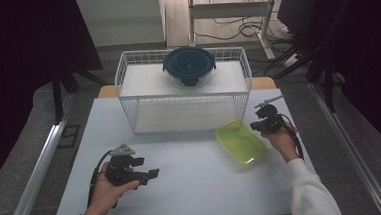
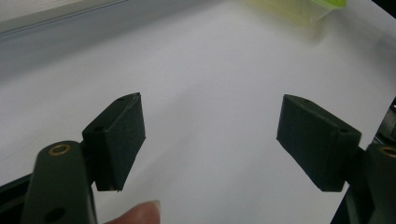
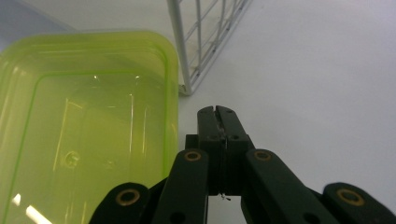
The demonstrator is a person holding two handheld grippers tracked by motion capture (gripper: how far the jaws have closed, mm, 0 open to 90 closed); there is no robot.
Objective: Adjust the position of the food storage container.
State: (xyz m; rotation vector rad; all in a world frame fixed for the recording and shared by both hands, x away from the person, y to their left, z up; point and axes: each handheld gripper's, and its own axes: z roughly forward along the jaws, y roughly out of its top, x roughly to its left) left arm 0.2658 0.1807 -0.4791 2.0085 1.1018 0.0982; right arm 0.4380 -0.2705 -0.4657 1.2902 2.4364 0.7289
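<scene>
Container (image 1: 240, 142) sits ungrasped beside my right gripper (image 3: 218, 111), jaws clenched on nothing. My left gripper (image 2: 210, 135) idles, jaws spread; grasping remains.

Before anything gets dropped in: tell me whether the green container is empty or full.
Empty. In the right gripper view the green container shows its bare translucent bottom, nothing inside; the high view agrees.

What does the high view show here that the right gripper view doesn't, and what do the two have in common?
High view: the dark-lidded glass bowl on top of the white wire rack, the open left gripper, and both forearms on the table.

Right gripper view: the right gripper close up, jaws pressed together with nothing between them, just beside the container's rim.

Both: the yellow-green plastic container, a corner of the wire rack and the white tabletop.
</scene>
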